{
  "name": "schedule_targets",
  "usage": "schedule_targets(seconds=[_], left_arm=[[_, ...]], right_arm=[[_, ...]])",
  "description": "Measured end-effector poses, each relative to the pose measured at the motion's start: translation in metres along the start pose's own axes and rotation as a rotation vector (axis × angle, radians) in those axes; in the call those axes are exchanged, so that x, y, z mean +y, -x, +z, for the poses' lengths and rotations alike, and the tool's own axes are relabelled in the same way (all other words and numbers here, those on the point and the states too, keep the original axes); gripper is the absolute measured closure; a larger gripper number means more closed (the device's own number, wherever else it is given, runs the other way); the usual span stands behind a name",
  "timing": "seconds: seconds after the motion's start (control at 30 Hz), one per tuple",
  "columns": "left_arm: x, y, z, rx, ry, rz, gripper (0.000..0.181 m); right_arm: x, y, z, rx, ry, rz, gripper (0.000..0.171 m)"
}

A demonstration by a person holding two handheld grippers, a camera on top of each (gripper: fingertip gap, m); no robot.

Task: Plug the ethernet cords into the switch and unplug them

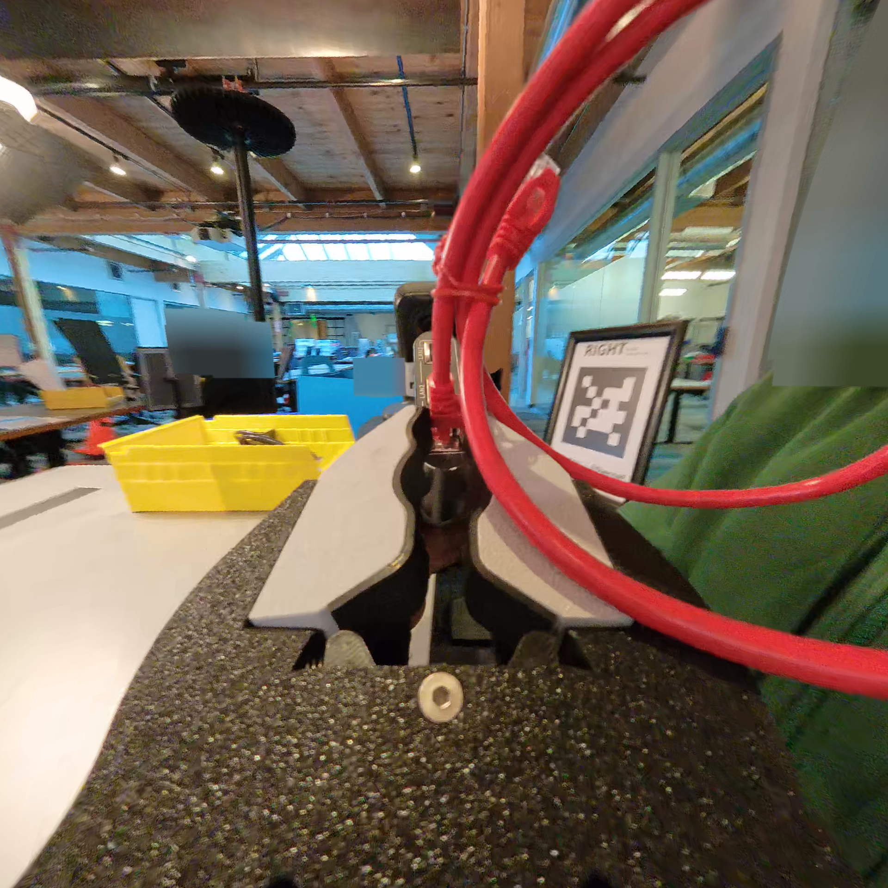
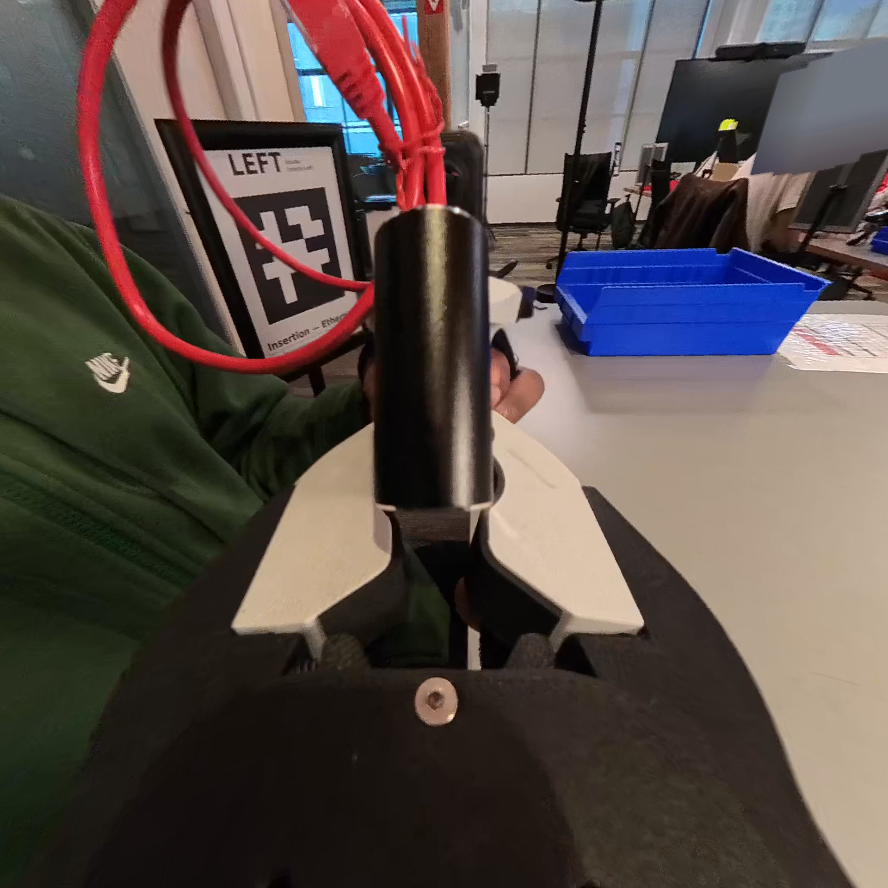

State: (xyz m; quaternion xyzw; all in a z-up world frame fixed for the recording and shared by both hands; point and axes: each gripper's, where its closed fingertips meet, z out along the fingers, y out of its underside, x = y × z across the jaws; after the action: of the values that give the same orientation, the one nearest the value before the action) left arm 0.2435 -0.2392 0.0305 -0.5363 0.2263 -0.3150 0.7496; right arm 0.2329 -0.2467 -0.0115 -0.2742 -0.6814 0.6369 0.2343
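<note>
My right gripper (image 2: 435,432) is shut on the black switch (image 2: 432,360) and holds it upright above the table, narrow side towards the camera. In the left wrist view the switch's port face (image 1: 422,367) shows just past my left gripper (image 1: 439,432). That gripper is shut on a red ethernet plug (image 1: 444,408), which sits at a port; I cannot tell how deep. The tied coil of red cord (image 1: 538,552) hangs over the right finger, and its free plug (image 1: 528,202) dangles above. The coil (image 2: 110,216) also loops above the switch in the right wrist view.
A yellow bin (image 1: 216,471) stands on the white table (image 1: 72,576) to the left. A blue bin (image 2: 682,312) stands at the right. Framed marker cards (image 1: 610,403) (image 2: 283,240) stand behind. A person's green sleeve (image 2: 120,432) is close at the side, and a hand (image 2: 516,389) shows behind the switch. My right fingertips sit around 4 cm from my left ones.
</note>
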Motion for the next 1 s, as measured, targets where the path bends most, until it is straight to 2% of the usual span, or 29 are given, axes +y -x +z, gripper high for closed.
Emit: schedule_targets(seconds=[0.1, 0.2, 0.33, 0.5, 0.67, 0.77, 0.8, 1.0], left_arm=[[0.004, 0.002, 0.0, 0.031, -0.021, -0.079, 0.167], [0.01, 0.008, 0.001, -0.007, 0.005, -0.049, 0.168], [0.002, 0.015, -0.001, -0.066, -0.068, -0.052, 0.168], [-0.022, 0.026, -0.016, -0.15, -0.248, -0.055, 0.168], [-0.027, 0.023, -0.019, -0.103, -0.277, -0.115, 0.168], [-0.023, 0.019, -0.015, -0.094, -0.232, -0.099, 0.168], [-0.022, 0.017, -0.013, -0.079, -0.216, -0.095, 0.167], [-0.024, 0.005, -0.01, -0.027, -0.141, -0.038, 0.167]], right_arm=[[0.005, 0.0, -0.002, -0.024, 0.017, 0.02, 0.143], [0.011, -0.005, -0.005, -0.006, 0.044, 0.032, 0.143], [0.002, -0.018, -0.003, 0.147, 0.016, -0.07, 0.142], [-0.018, -0.039, -0.008, 0.41, -0.07, -0.218, 0.124], [-0.029, -0.032, 0.002, 0.351, -0.195, -0.12, 0.11], [-0.043, -0.021, -0.001, 0.269, -0.324, -0.065, 0.122], [-0.044, -0.02, -0.003, 0.268, -0.339, -0.065, 0.135], [-0.049, -0.005, -0.004, 0.178, -0.352, -0.082, 0.142]])
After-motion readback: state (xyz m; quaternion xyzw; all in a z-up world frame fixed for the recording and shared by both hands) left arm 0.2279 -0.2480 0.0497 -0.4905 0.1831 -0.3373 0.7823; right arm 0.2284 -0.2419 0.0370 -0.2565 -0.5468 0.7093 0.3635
